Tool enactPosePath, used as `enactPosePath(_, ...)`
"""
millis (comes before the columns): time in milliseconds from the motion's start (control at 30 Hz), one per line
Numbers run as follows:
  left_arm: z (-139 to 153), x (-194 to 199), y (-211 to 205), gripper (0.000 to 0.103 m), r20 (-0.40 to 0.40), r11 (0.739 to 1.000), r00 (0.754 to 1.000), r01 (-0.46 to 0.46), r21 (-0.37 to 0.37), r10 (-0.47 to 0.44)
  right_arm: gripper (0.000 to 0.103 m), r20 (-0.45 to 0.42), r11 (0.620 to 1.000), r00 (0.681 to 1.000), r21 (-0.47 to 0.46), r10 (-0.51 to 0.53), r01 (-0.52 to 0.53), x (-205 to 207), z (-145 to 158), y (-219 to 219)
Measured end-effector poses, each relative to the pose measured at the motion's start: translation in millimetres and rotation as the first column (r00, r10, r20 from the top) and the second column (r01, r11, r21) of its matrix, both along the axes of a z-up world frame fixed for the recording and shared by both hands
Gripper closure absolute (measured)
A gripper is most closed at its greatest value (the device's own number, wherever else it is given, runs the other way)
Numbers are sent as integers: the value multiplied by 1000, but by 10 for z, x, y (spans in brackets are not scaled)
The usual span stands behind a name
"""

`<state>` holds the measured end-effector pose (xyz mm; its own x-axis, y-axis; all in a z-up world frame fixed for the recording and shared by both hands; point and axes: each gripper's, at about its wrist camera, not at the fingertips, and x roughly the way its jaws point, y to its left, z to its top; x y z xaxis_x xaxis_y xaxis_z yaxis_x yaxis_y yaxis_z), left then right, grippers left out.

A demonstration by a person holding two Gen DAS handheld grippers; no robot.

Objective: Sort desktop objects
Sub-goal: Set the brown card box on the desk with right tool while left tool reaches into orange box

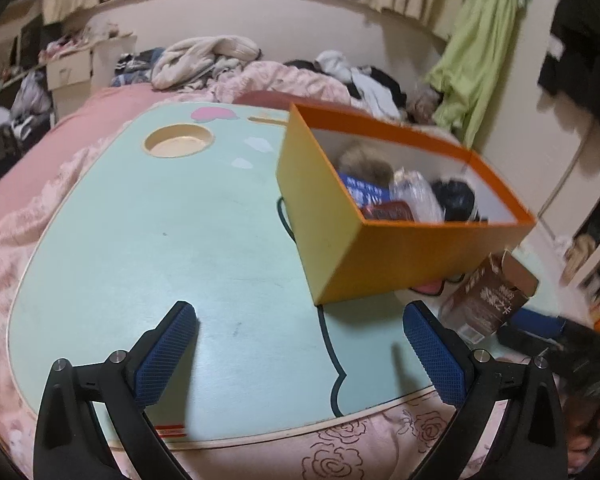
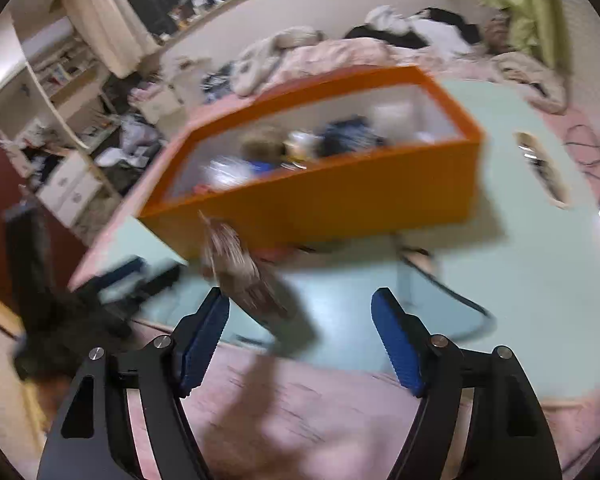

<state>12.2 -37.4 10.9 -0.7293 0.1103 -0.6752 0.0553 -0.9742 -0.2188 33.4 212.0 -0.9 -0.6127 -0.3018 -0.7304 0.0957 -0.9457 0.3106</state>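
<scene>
Orange cardboard makes up the big box (image 1: 412, 256) that sits on the pale green bench (image 1: 160, 216), over on its right side. It looks like the place where the small things go, so it sits close where both hands can reach it. Inside it lie a furry brown ball (image 1: 366, 164), a blue packet (image 1: 366, 194), a clear plastic bag (image 1: 416, 196), something dark red (image 1: 390, 212) and something black (image 1: 458, 200).

A brown carton (image 1: 484, 304) lies beside the box, near the bench edge, with its top torn open. I think it is the next thing to put away.

The left gripper (image 1: 300, 356) hangs over the bare green top with its fingers (image 1: 166, 356) wide apart and nothing between them. The right gripper (image 2: 300, 340) points at the carton (image 2: 244, 276), fingers wide too. That picture is blurry, so I cannot tell if one finger touches it.
</scene>
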Motion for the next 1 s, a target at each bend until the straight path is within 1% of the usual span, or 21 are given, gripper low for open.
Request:
enactPosePath(33,15,12,-15,0,-10,1000,1000,-4,6,4,25,-13,998,1000,69,2,-2,35,-49,7)
enactPosePath(67,38,29,-25,0,-19,973,973,230,14,-230,20,-23,991,1000,131,-1,4,55,-61,-20)
enactPosePath(100,83,53,-28,1,-33,972,972,233,17,-232,14,-32,970,999,240,-17,24,69,-94,-81)
enactPosePath(133,121,61,-29,2,-43,971,970,240,16,-239,11,-32,947,999,319,-18,27,61,-119,-152)
enactPosePath(200,239,64,-25,12,-62,964,962,266,18,-265,9,-22,950,1000,313,1,6,48,-121,-169)
enactPosePath(267,389,19,-27,18,-72,954,952,298,27,-296,8,-21,951,1000,309,-2,9,49,-119,-145)
enactPosePath(333,513,-77,-27,31,-69,942,942,333,49,-329,7,-20,952,1000,307,-5,11,48,-114,-104)
enactPosePath(400,634,-237,2,61,-22,921,926,377,95,-377,6,-16,951,1000,308,-5,10,16,-123,-112)
enactPosePath(467,733,-382,91,68,32,906,910,407,117,-413,5,-17,952,1000,307,-5,10,9,-121,-98)
enactPosePath(533,790,-493,184,68,59,891,893,439,114,-447,4,-17,952,1000,306,-6,11,12,-121,-82)
enactPosePath(633,767,-696,401,66,158,891,877,440,113,-453,4,-16,952,1000,307,-6,10,13,-140,-88)
enactPosePath(667,724,-761,509,62,199,882,860,455,119,-470,4,-16,952,1000,307,-6,10,16,-140,-96)
enactPosePath(700,691,-798,583,57,222,876,847,469,116,-483,4,-16,952,1000,307,-6,10,15,-140,-95)
enactPosePath(733,645,-828,659,55,245,874,840,475,100,-484,3,-16,952,1000,307,-6,10,13,-140,-86)
enactPosePath(767,572,-868,766,53,280,881,839,470,61,-467,3,-16,952,1000,307,-5,10,9,-139,-76)
enactPosePath(833,460,-912,892,53,315,880,831,475,31,-459,3,-16,952,1000,307,-6,10,13,-138,-94)
enactPosePath(867,437,-917,924,53,316,877,829,479,27,-462,3,-16,952,1000,307,-6,10,13,-138,-95)
enactPosePath(900,414,-917,959,59,309,883,842,470,-15,-443,3,-16,952,1000,307,-6,11,13,-138,-94)
enactPosePath(933,396,-906,965,60,295,889,858,454,-55,-420,3,-16,952,1000,307,-6,11,10,-139,-86)
enactPosePath(967,399,-895,950,62,272,892,866,448,-53,-419,3,-16,952,1000,307,-6,11,14,-139,-91)
enactPosePath(1000,412,-891,924,70,255,894,869,447,-37,-424,3,-15,952,1000,307,-6,11,12,-137,-93)
